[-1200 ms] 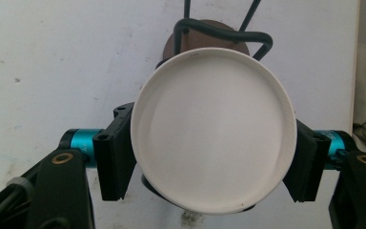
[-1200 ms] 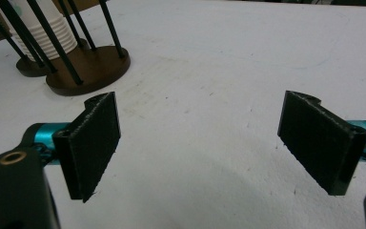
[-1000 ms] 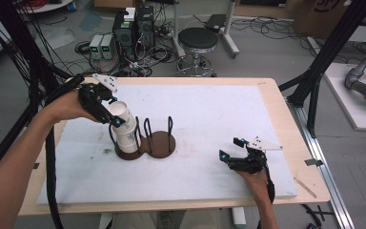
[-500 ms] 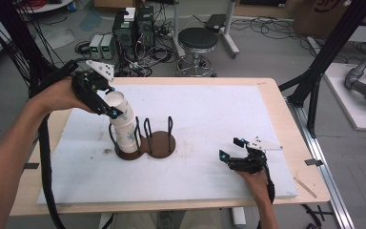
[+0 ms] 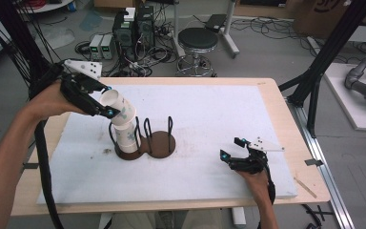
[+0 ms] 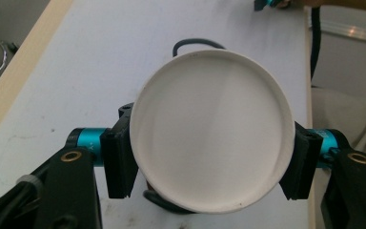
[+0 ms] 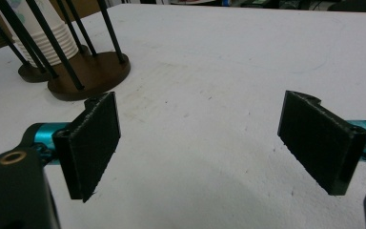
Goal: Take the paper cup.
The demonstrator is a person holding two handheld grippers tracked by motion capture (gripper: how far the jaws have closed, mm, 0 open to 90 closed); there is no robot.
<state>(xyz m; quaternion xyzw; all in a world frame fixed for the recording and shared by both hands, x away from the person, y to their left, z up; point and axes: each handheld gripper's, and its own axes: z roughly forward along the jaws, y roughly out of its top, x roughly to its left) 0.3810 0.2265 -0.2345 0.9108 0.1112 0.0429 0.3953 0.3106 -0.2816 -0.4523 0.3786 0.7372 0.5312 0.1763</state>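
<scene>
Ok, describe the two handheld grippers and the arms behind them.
Both the left gripper and the right gripper are black, with flat rectangular black pads on teal cylindrical mounts. Each carries a pale three-cornered plate on top and trails a black cable. The forearms are bare, with no sleeves or gloves.

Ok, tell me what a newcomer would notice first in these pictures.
First, the white paper cup clamped in the left gripper, tilted above the stack of cups in the wire holder at the left of the white mat. In the left gripper view its round rim spans the gap between the jaws. Next, the right gripper resting open and empty near the mat's front right.
</scene>
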